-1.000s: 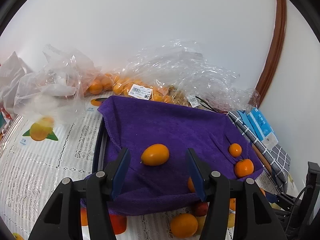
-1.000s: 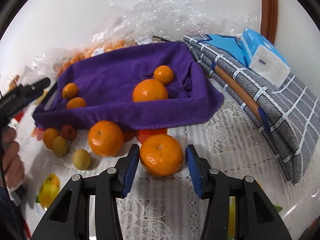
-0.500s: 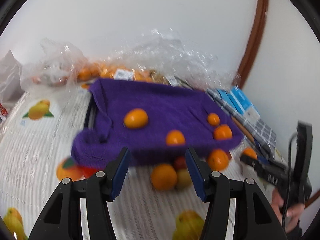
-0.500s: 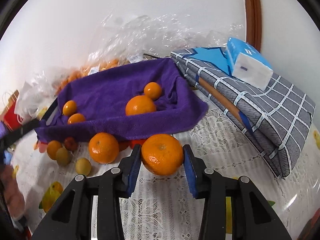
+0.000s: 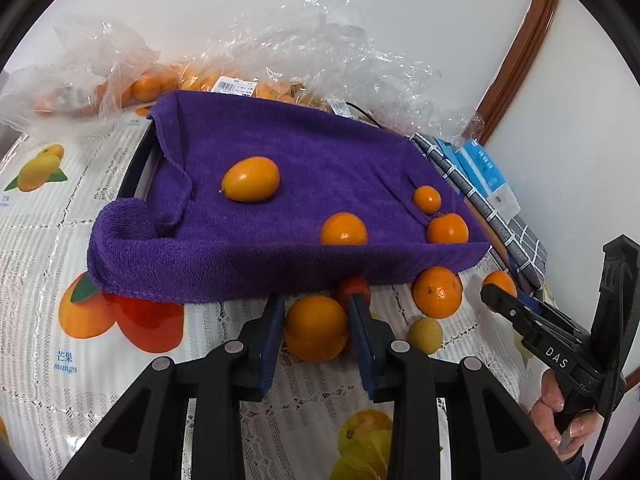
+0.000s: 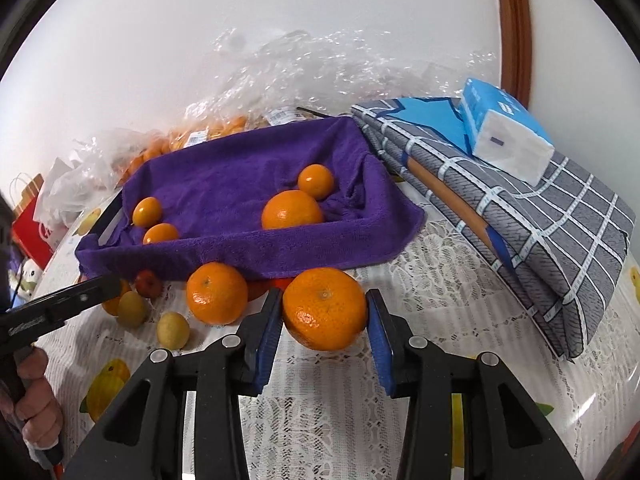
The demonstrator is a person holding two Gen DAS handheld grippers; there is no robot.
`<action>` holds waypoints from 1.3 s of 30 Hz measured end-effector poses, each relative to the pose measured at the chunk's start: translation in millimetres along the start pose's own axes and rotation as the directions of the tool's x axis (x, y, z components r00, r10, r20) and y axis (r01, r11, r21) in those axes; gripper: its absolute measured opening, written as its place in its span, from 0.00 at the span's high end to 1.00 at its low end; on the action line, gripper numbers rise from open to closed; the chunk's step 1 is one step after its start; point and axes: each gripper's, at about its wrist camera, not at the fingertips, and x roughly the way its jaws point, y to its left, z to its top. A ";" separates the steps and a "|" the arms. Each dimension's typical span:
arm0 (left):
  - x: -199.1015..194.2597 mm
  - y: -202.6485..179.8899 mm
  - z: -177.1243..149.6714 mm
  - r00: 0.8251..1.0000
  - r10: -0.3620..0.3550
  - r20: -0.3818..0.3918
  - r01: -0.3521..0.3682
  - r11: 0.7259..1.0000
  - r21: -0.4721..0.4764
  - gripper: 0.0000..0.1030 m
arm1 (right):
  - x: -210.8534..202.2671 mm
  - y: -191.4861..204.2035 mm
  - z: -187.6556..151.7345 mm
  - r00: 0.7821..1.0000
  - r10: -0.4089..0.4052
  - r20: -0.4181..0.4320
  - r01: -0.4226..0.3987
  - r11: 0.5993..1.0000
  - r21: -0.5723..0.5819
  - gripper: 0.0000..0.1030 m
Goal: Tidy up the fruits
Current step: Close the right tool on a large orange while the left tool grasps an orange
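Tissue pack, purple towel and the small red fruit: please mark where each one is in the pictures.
Tissue pack (image 6: 505,127): right wrist view, on its white end face.
Purple towel (image 5: 312,148): left wrist view, on its flat middle, bare of fruit.
Small red fruit (image 6: 148,282): right wrist view, on its round front.

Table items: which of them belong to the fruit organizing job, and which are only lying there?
Job: large orange in right gripper; orange in left gripper; purple-towel tray; loose fruits.

Lying about: tissue pack; folded checked cloth; plastic bags.
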 end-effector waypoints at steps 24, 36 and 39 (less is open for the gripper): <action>-11.4 11.0 -13.8 0.980 0.199 -0.010 -0.199 0.979 0.042 0.62 | -1.7 -3.7 1.2 0.999 0.031 0.011 -0.032 0.999 0.027 0.60; -7.2 9.0 -11.1 0.981 0.190 -0.026 -0.188 0.979 0.077 0.54 | -1.4 -1.7 1.0 0.999 0.034 0.007 -0.034 0.999 0.027 0.60; -8.7 9.8 -11.7 0.983 0.184 -0.018 -0.182 0.981 0.071 0.69 | -1.4 -1.6 1.0 0.999 0.036 0.006 -0.036 0.999 0.025 0.60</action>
